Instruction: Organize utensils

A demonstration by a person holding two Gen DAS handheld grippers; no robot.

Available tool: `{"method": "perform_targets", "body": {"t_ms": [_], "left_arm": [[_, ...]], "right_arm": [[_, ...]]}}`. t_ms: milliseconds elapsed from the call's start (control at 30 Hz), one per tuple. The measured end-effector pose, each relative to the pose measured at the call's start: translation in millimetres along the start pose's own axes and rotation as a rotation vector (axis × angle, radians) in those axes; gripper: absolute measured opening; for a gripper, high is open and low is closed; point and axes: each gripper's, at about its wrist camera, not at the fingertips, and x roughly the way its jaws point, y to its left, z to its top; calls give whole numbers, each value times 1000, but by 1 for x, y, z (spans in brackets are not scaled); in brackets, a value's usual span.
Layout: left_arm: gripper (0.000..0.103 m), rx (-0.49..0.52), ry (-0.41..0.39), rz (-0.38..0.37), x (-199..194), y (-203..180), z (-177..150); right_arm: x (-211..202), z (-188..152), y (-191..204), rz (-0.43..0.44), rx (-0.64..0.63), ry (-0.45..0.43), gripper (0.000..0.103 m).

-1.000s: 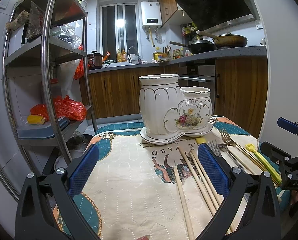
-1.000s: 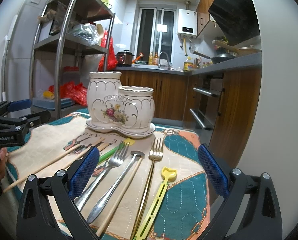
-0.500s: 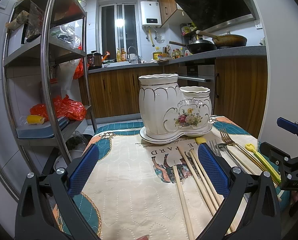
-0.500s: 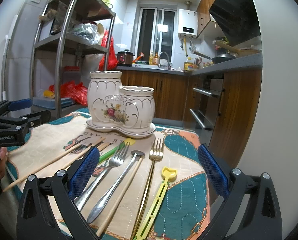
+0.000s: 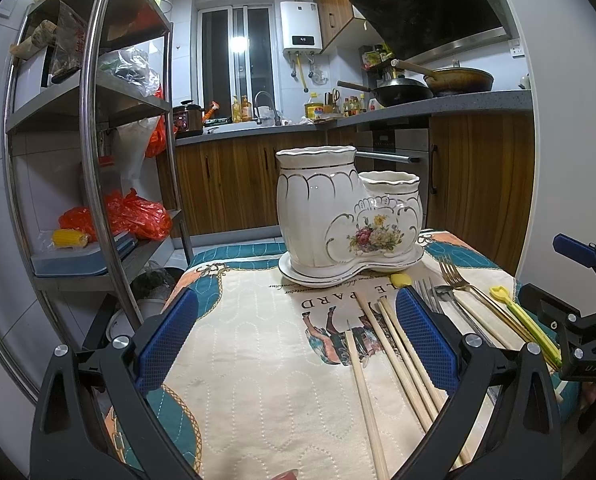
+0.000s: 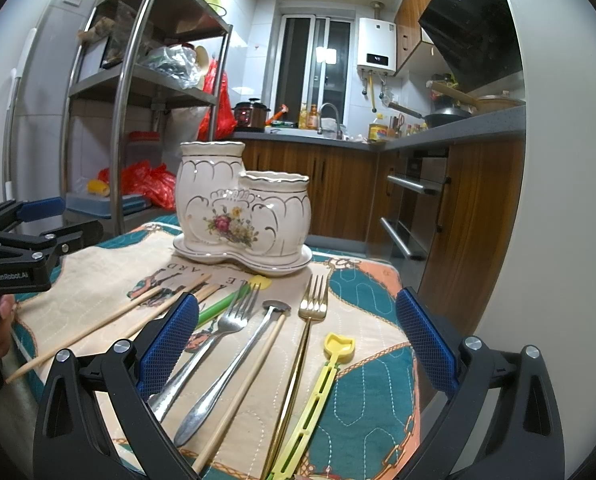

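Two views: left wrist first, right wrist second.

Left wrist view
- Left hand-held gripper (image 5: 296, 338): jaws spread wide, nothing held, blue pads (image 5: 166, 338) raised above the cloth.
- Ceramic holder (image 5: 347, 216): white, two compartments, set upright on its saucer at the far end of the bench (image 5: 238, 360); the taller compartment is on the left.
- Chopsticks (image 5: 393, 356): laid flat on the cloth in front of the holder, beside the right pad.
- Right hand-held gripper (image 5: 577, 320): seen at the right edge, above the yellow utensil (image 5: 525, 320).

Right wrist view
- Right hand-held gripper (image 6: 296, 338): jaws spread wide, nothing held.
- Utensils between the jaws: silver fork (image 6: 218, 332), spoon (image 6: 234, 364), gold fork (image 6: 301, 344), yellow utensil (image 6: 317, 392), all flat with heads toward the holder (image 6: 242, 212).
- Green-handled utensil (image 6: 222, 304): partly hidden behind the left pad.
- Chopsticks (image 6: 110, 320): spread to the left on the cloth.
- Left hand-held gripper (image 6: 34, 236): seen at the left edge, jaws apart.
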Motion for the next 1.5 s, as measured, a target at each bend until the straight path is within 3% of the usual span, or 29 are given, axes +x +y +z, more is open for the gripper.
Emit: {"method": "perform_targets", "body": {"t_ms": [467,667,833,967,1067,1233,1367,1500], "left_arm": [[98,-11,19,-30,1,1,2],[98,-34,94,-60,5,15,13],[98,46,230,-53,15,14,22],[97,74,365,-99,23,7,15],[86,94,446,-130,27,-2,5],[57,94,538,-178,33,-10,-11],[44,91,586,-235,32,-13,-13],[29,130,621,-226,36,-17,-17]], "right_arm": [[3,-3,-4,-9,17,4,98],[2,15,-20,-30,33,37,98],[15,25,-40,-61,15,196,98],[34,22,-56,-16,61,385,97],[42,16,-60,36,118,476,93],[49,7,-58,82,158,591,61],[51,3,-49,118,154,640,48],[58,-1,-46,111,147,680,33]]}}
